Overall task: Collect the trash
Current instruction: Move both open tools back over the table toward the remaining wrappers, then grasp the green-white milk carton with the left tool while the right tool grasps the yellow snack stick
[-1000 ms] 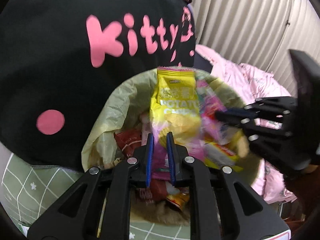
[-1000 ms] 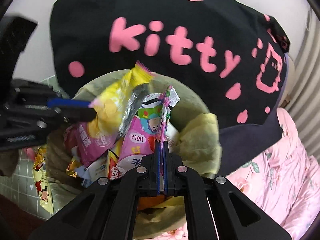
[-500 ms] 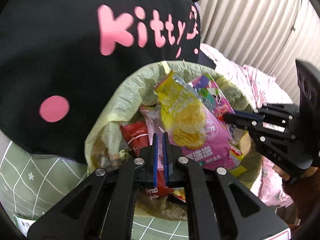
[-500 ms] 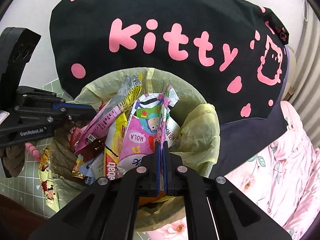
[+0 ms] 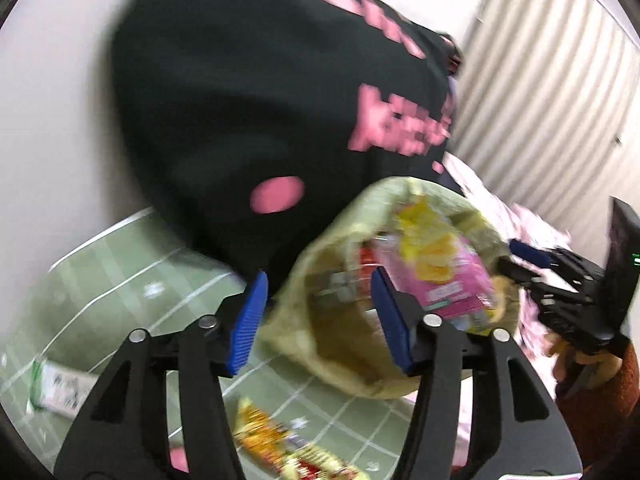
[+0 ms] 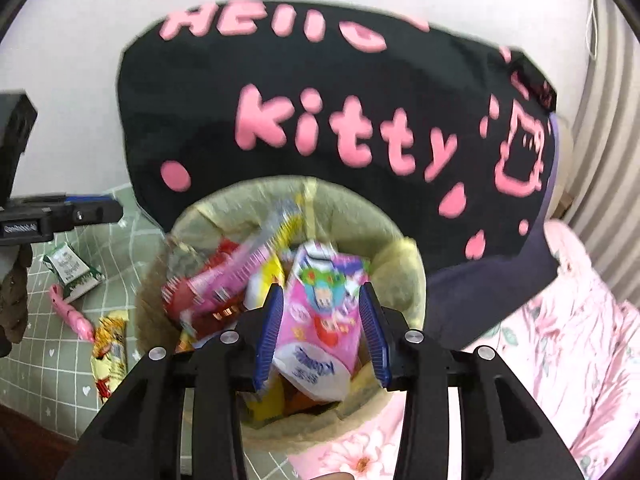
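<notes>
- Both hand-held grippers have let go since the earlier frames: the left hand-held gripper had its jaws pinched on a yellow chip packet and now has them spread wide, and the right hand-held gripper, which was pressed on the pink snack bag, now stands spread around it without gripping.
- Overfilling is the risk: the lined bin is heaped to its rim, so the pink snack bag and the yellow chip packet could slide out over the edge.
- Nudging the soft liner with a spread jaw could tip wrappers onto the bed.
- Trash not yet collected lies on the green checked bedsheet, left of the bin: a yellow wrapper, a green-and-white packet and a pink item, all well apart from the right hand-held gripper.
- From the left wrist view, the yellow wrapper lies just below the spread jaws.
</notes>
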`<action>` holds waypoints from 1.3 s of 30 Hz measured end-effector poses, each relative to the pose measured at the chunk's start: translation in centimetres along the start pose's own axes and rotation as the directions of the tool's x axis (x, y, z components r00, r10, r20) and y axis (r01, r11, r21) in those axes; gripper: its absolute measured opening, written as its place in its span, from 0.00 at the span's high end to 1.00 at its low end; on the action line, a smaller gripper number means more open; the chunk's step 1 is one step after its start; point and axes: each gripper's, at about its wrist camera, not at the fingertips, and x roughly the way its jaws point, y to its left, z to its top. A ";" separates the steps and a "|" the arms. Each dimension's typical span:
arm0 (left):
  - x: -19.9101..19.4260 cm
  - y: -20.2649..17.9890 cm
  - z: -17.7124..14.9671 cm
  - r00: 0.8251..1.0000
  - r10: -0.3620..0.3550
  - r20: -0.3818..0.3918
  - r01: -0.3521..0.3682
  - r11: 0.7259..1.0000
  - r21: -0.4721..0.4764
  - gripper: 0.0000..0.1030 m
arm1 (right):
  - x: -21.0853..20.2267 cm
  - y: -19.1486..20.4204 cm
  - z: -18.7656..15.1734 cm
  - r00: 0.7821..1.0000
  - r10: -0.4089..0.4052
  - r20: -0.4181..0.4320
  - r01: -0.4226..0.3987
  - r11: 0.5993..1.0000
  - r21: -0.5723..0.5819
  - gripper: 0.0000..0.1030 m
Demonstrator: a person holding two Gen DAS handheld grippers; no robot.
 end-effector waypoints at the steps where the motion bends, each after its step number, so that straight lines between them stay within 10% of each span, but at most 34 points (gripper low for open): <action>1: -0.5 1.3 -0.6 0.999 0.031 0.010 -0.030 0.999 -0.034 0.49 | -0.5 0.7 0.4 0.999 0.023 0.025 -0.022 1.000 -0.011 0.63; 6: -2.8 7.1 -3.9 0.985 0.172 0.004 -0.167 0.963 -0.211 0.49 | -1.7 4.7 1.6 0.983 0.158 0.091 -0.151 0.986 -0.071 0.62; 12: -6.0 15.6 -9.6 0.953 0.302 -0.036 -0.281 0.830 -0.482 0.48 | 0.1 10.7 1.0 0.952 0.305 0.031 -0.298 0.944 -0.143 0.62; 24: -6.5 23.6 -14.7 0.982 0.188 -0.018 -0.145 0.691 -0.708 0.35 | 4.9 16.5 -3.8 0.912 0.357 -0.200 -0.389 0.908 -0.155 0.61; 31: -4.2 25.7 -13.3 0.983 0.185 -0.006 -0.133 0.683 -0.718 0.39 | 5.5 16.5 -5.9 0.898 0.356 -0.257 -0.402 0.902 -0.156 0.61; 34: -4.5 25.9 -12.6 0.981 0.194 -0.004 -0.139 0.688 -0.713 0.61 | 5.6 16.2 -6.1 0.899 0.353 -0.259 -0.398 0.905 -0.149 0.61; 39: -7.3 22.6 -10.3 0.969 0.234 0.080 -0.147 0.804 -0.576 0.68 | 5.7 15.3 -6.4 0.897 0.360 -0.257 -0.399 0.909 -0.120 0.61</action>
